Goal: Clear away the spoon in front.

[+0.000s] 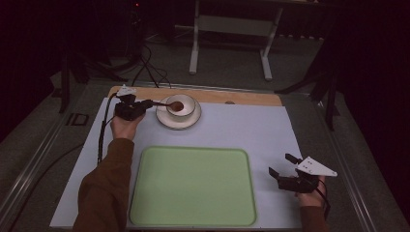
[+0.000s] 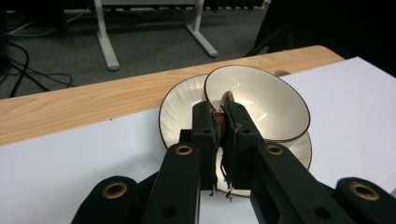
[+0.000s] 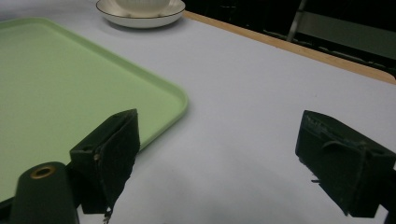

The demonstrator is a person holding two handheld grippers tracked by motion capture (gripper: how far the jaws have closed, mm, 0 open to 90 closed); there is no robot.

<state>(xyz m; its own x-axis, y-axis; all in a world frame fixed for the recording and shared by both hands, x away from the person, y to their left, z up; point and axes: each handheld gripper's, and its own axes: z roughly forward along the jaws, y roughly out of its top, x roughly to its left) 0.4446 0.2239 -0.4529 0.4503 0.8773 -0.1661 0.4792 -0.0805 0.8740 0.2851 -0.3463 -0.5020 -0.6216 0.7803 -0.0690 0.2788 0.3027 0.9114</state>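
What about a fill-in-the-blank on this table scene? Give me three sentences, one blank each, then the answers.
1. The bowl sits on a ____.
2. The left gripper is shut on the handle of a ____ that reaches into the bowl.
3. The right gripper hovers with its jaws ____, beside the green tray.

Missing words: plate; spoon; open

The white-covered surface (image 1: 270, 130) right of the flat green plastic tray (image 1: 193, 186) lay open; the white ceramic bowl on its saucer (image 1: 179, 118) blocked the far left.
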